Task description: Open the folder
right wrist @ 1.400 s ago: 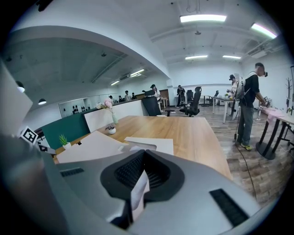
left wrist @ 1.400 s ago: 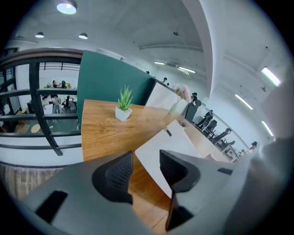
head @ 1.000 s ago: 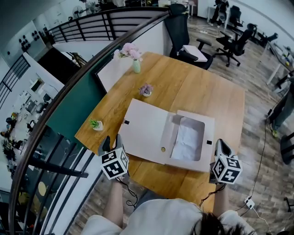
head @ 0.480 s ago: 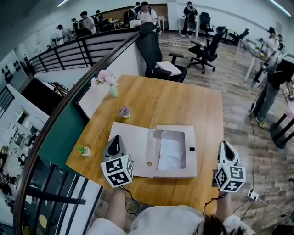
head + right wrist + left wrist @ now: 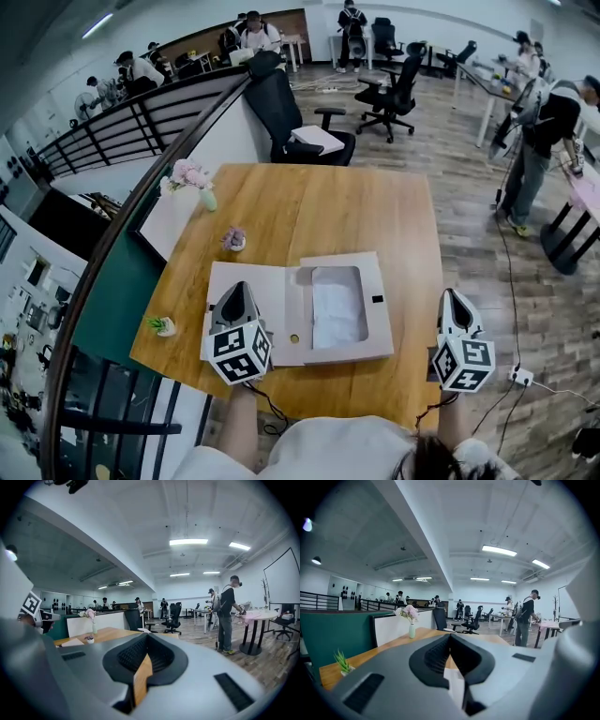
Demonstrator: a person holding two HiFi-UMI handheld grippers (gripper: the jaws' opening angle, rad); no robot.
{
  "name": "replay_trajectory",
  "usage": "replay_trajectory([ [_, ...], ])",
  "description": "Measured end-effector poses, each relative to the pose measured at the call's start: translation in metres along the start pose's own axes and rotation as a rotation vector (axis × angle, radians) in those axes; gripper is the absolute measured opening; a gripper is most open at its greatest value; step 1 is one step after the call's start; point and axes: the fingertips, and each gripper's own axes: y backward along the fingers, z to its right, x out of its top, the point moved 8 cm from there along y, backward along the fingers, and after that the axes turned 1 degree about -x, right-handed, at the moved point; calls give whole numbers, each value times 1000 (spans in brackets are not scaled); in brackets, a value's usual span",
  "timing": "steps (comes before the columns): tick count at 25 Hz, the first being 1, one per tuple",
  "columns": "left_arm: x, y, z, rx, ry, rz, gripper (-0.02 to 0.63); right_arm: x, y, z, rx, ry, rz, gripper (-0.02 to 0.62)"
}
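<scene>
— Folder (image 5: 292,305) on the table (image 5: 366,206), is that it?

— Yes. It lies open and flat toward the near edge, with its cover laid out to the left and a white sheet (image 5: 336,307) in the right half.

— What's at the far left?

— A small green plant (image 5: 164,326) at the table's corner. Next comes the left gripper (image 5: 236,287), over the near left part of the cover. It hides that corner, so I can't say whether it touches the card.

— Is that claw holding anything?

— No. Its jaws have just been closing and now meet at the tips with nothing between them. In the left gripper view, only a pale sliver of the folder shows through the gap lower down.

— And on the right?

— The right gripper (image 5: 453,294) hangs at the table's right edge, apart from the folder. Its jaws are together too, and empty. A strip of wood is all that shows past them.

— Can you see the hands?

— No, they're behind the marker cubes (image 5: 236,352). Only the forearms (image 5: 240,427) show.
</scene>
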Motion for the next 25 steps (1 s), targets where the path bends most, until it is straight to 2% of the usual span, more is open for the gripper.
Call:
replay_trajectory([
  [6,-2,-3,-1,-8,-3,-7,5,3,-3,-8,-25,71,-14,0],
  [10,-4,-5,-3,-8,-2,-5,5,2,-8,-8,-26,21,-30,0],
  [25,-9,-10,-2,-12,-9,-22,5,1,-18,-13,-3,17,-45,0],
])
